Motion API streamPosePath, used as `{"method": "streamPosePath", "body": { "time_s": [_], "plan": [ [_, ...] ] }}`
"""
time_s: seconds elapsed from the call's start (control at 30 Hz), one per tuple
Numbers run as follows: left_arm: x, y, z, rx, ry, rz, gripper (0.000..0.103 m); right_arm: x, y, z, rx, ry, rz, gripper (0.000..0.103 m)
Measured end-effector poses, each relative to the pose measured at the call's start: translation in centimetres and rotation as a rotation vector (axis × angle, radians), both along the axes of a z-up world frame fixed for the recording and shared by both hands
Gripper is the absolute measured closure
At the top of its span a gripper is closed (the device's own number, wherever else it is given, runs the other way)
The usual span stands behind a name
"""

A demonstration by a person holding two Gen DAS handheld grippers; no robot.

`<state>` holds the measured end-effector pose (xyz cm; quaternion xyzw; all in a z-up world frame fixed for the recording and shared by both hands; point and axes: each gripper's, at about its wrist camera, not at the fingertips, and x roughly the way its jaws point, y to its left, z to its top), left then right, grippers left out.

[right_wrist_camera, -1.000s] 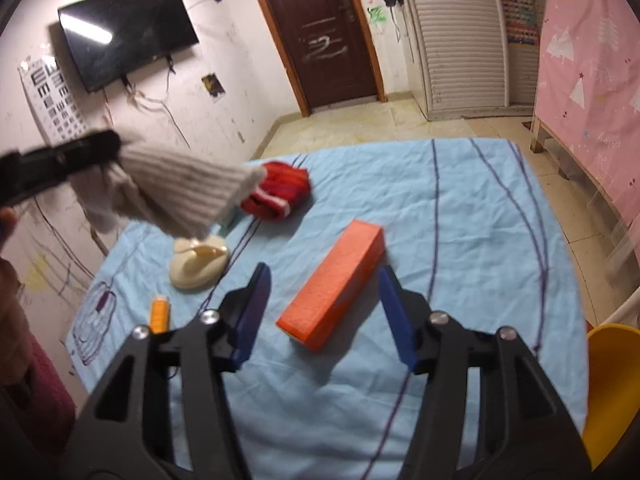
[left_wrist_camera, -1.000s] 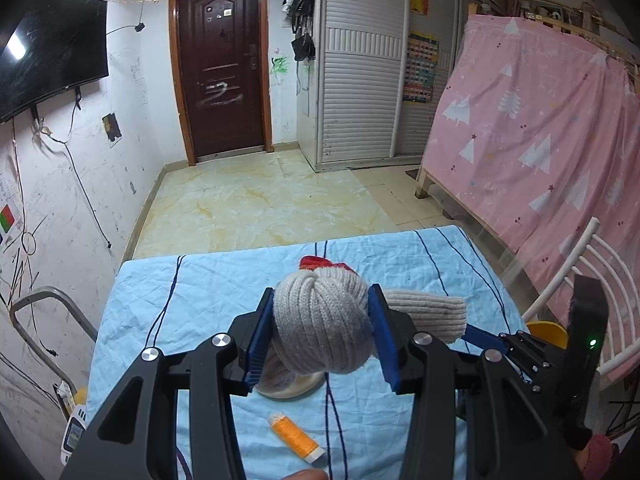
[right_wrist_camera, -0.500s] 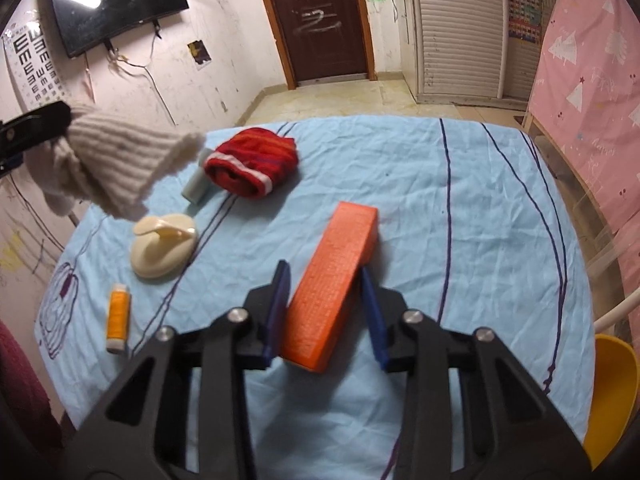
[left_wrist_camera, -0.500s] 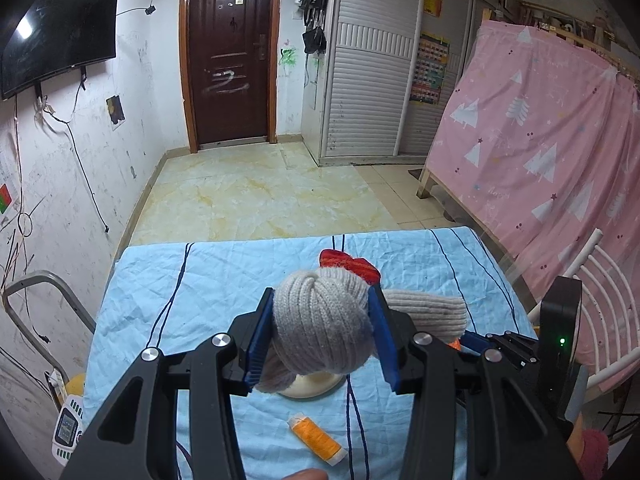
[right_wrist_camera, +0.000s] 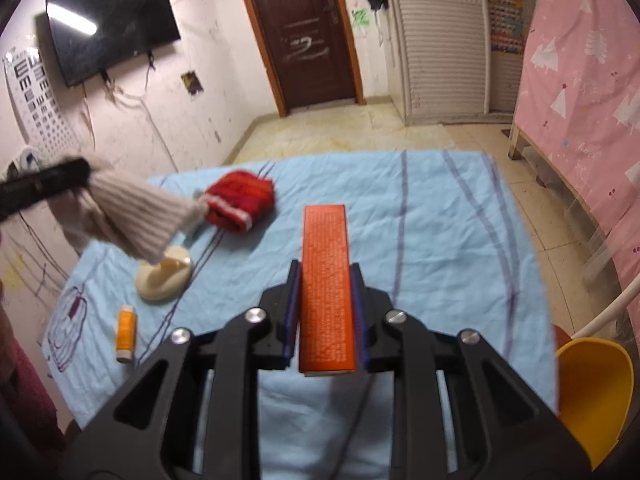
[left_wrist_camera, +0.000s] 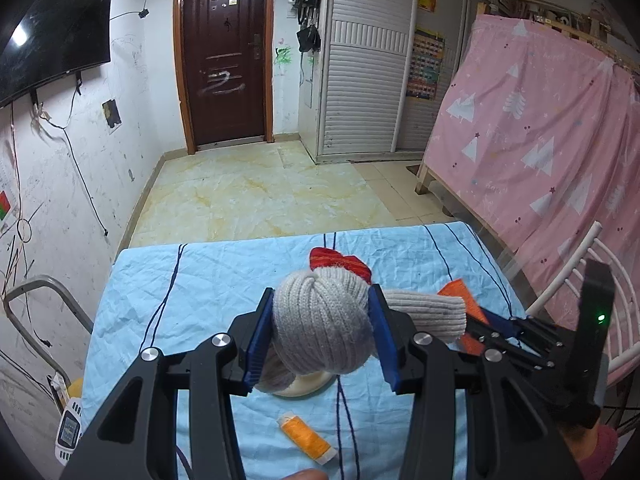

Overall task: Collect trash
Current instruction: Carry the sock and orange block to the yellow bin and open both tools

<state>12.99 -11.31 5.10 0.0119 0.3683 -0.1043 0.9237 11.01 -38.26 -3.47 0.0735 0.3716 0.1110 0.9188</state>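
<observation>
Blue-padded right gripper (right_wrist_camera: 325, 304) just closing, clamped on long orange rectangular box (right_wrist_camera: 326, 276); left gripper (left_wrist_camera: 320, 336) gripping rolled beige knit sock (left_wrist_camera: 320, 328).

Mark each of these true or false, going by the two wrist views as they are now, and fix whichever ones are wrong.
1. The right tongs are shut on the orange box. True; the jaws have just been closing and now press its long sides.
2. The left tongs are empty. False: they grip a beige knitted sock.
3. The red knitted item lies on the blue cloth. True.
4. The orange thread spool stands upright on the cream dish. False: it lies on its side on the cloth, apart from the dish.
5. The door at the far end stands open. False: it is closed.
</observation>
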Motion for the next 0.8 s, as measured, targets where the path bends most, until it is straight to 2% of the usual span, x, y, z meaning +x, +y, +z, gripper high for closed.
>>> {"method": "streamPosePath", "body": {
  "time_s": [0.3, 0.8],
  "plan": [
    [-1.1, -5.9, 0.4, 0.042, -0.012, -0.083, 0.065, -3.8, -6.5, 2.7, 0.029, -0.103, -0.114, 0.081],
    [-3.8, -18.9, 0.0, 0.12, -0.009, -0.316, 0.065, -11.0, -17.1, 4.0, 0.009, -0.175, -0.328, 0.081]
  ]
}}
